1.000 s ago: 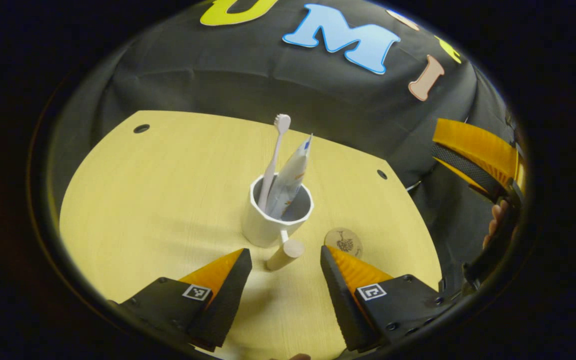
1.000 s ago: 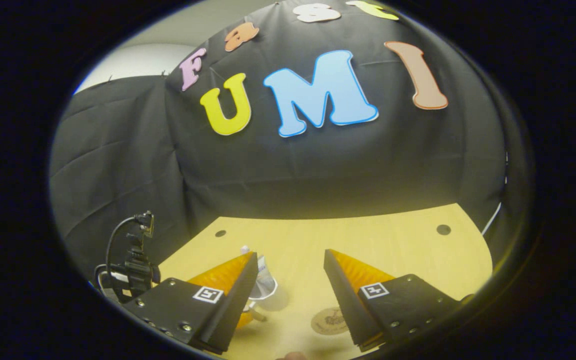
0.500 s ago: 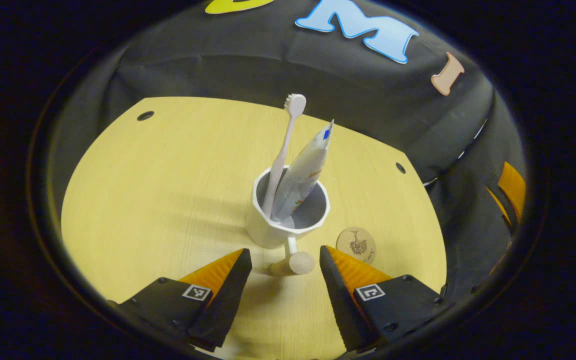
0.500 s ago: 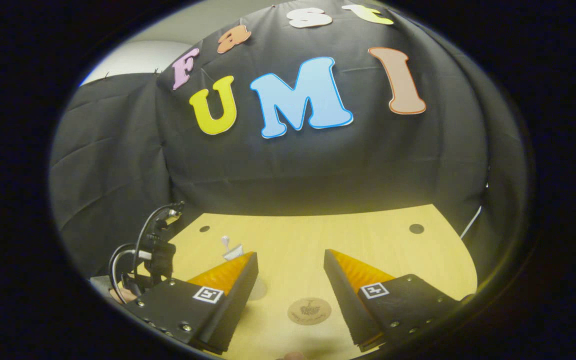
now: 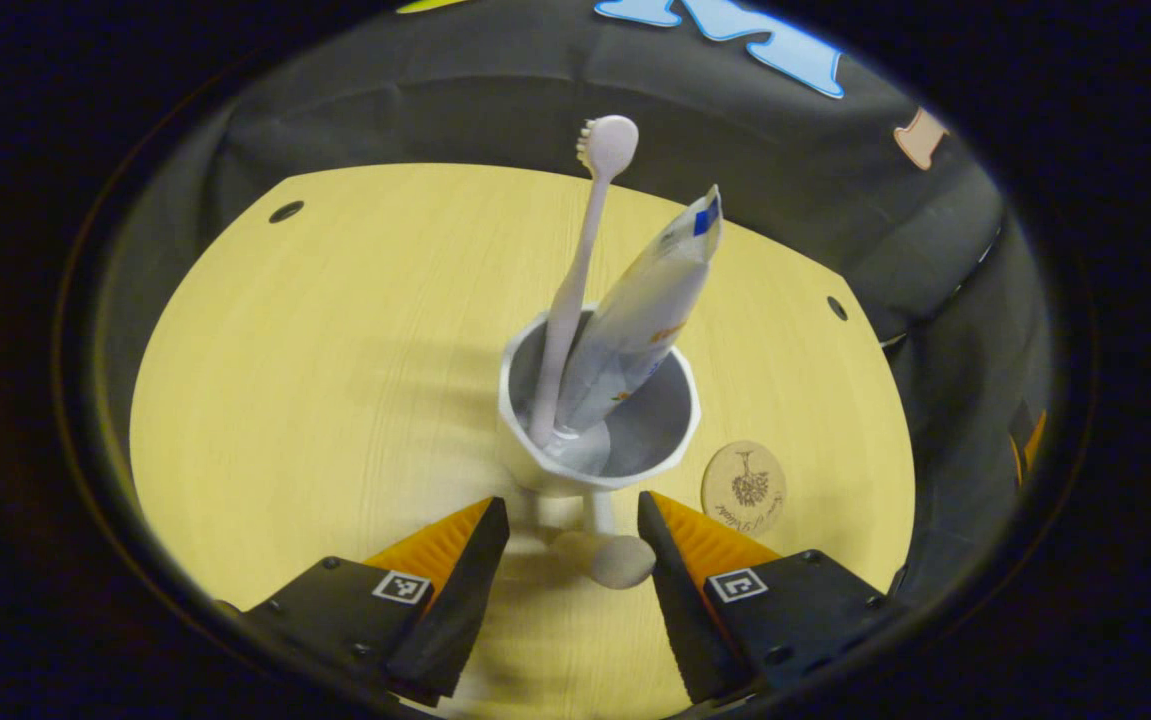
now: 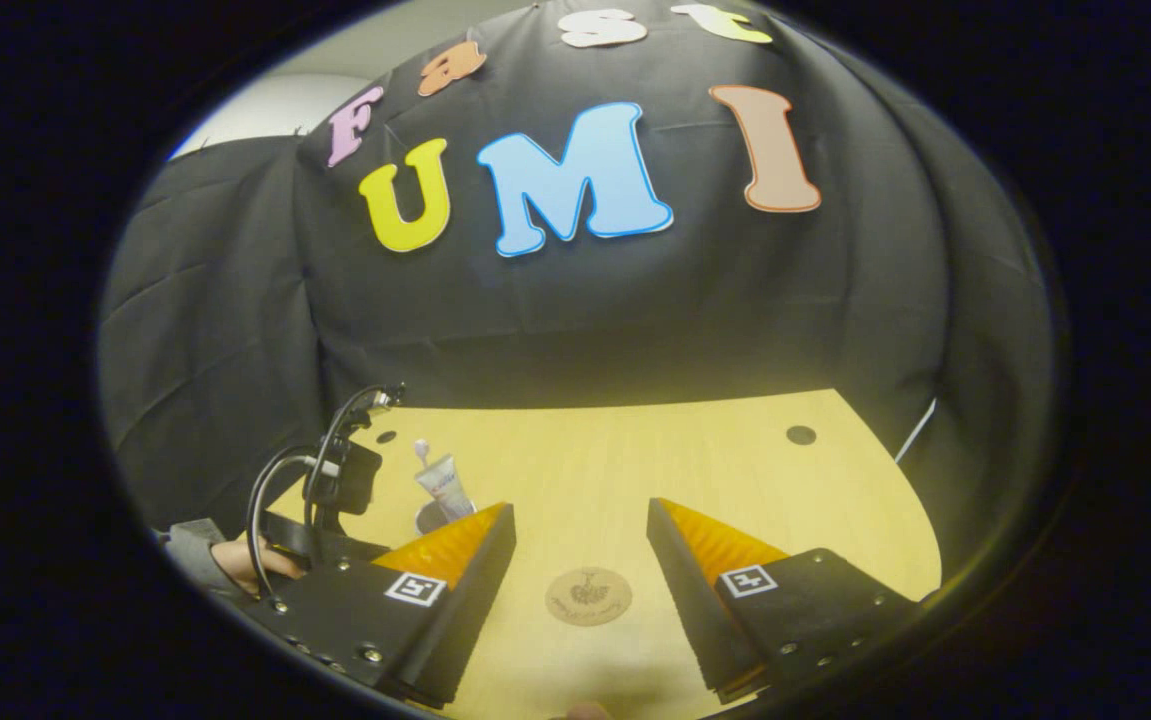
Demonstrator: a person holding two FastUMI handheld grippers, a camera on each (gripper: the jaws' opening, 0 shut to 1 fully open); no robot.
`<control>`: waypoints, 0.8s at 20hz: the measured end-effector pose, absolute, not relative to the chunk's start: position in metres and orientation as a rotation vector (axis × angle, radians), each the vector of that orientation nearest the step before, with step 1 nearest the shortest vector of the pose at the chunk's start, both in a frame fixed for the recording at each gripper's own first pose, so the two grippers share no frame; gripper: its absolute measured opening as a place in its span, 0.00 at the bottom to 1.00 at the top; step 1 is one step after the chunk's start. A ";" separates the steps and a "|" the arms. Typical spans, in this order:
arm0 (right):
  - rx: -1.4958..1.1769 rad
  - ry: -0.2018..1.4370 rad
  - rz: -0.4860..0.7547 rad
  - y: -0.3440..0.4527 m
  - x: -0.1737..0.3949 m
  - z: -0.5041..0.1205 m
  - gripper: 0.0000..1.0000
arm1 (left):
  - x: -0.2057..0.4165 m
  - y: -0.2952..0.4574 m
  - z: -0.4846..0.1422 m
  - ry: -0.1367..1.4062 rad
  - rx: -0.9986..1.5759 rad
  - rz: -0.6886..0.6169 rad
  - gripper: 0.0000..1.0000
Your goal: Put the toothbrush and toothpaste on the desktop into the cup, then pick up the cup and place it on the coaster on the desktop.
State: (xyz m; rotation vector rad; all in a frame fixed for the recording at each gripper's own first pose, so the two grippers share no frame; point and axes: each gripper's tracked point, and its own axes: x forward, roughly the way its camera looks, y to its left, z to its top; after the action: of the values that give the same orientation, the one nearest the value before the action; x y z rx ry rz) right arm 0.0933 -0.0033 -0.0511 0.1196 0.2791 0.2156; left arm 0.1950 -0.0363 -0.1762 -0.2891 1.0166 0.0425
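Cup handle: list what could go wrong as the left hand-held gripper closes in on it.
1. The wooden handle sits off-centre between the open fingers of the left hand-held gripper, nearer one; closing could nudge the cup.
2. The toothbrush and toothpaste tube lean tall; a tilted lift may tip them out.
3. The coaster is small, so placement could miss.

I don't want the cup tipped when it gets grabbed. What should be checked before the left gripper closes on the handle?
1. Toothbrush in the cup: ok.
2. Toothpaste tube in the cup: ok.
3. Left gripper open: ok.
4. Cup handle between its fingers: ok, nearer the right finger.
5. Coaster bare, beside the cup: ok.
6. Right gripper open and off to the side: ok.
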 end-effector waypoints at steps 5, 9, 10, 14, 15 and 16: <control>0.152 0.297 0.198 -0.009 0.090 -0.056 0.84 | 0.202 -0.037 -0.177 1.034 -0.219 0.035 0.70; 0.159 0.302 0.188 -0.011 0.086 -0.058 0.84 | 0.203 -0.039 -0.182 1.066 -0.156 0.029 0.64; 0.157 0.302 0.184 -0.012 0.085 -0.058 0.84 | 0.205 -0.040 -0.181 1.066 -0.146 0.034 0.60; 0.159 0.305 0.167 -0.018 0.083 -0.058 0.84 | 0.206 -0.038 -0.185 1.082 -0.100 0.036 0.38; 0.164 0.308 0.164 -0.019 0.082 -0.059 0.84 | 0.206 -0.039 -0.185 1.081 -0.089 0.040 0.38; 0.169 0.310 0.162 -0.020 0.081 -0.060 0.84 | 0.206 -0.039 -0.185 1.075 -0.082 0.035 0.35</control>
State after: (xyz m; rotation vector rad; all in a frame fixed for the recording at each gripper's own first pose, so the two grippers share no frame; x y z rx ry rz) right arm 0.0812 -0.0196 -0.0597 0.1694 0.3100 0.1623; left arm 0.2064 -0.0395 -0.1852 -0.0824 1.0755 0.0348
